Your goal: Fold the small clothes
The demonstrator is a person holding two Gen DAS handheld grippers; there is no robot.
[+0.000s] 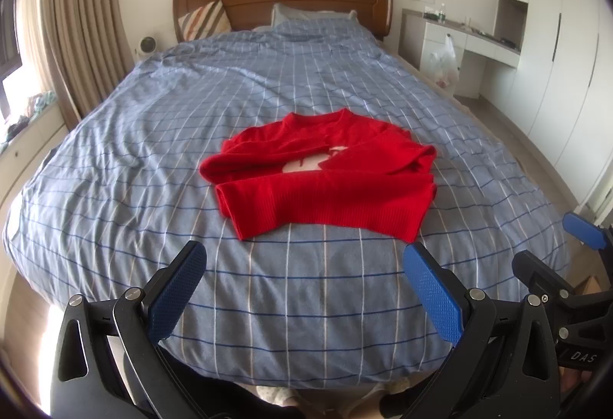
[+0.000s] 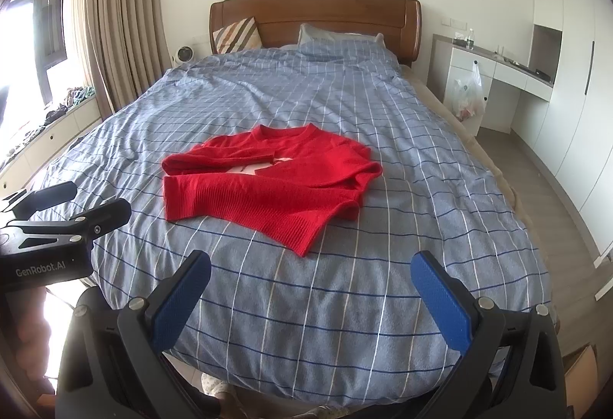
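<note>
A red knitted sweater (image 1: pixel 325 177) lies near the middle of the bed, somewhat toward its foot, on a blue checked duvet (image 1: pixel 153 135). It is already partly folded: both sleeves are brought across the front, so that only a small patch of a pale print shows between them, and the round neckline points toward the headboard. The ribbed hem faces the foot of the bed, with one corner reaching out toward the viewer. The cloth looks rumpled rather than flat, and the sleeve on the wardrobe side bunches into a loose fold.

The left gripper (image 1: pixel 306 288) hovers over the foot of the bed, short of the hem, its jaws spread wide with nothing between them; the blue pads (image 1: pixel 435 294) face each other across bare duvet. The right gripper (image 2: pixel 310 292) hangs in much the same way, jaws wide apart and empty, clear of the sweater. Each one shows at the edge of the other's view (the left as a black body at the left of the right-wrist view).

Beyond the sweater, a grey pillow (image 2: pixel 318 34) and a striped cushion (image 2: pixel 237 34) lean against the wooden headboard (image 2: pixel 314 9). Beige curtains (image 2: pixel 122 17) hang by the window, and a plastic bag (image 2: pixel 467 93) hangs from a white desk (image 2: pixel 509 74) beside the wardrobe
</note>
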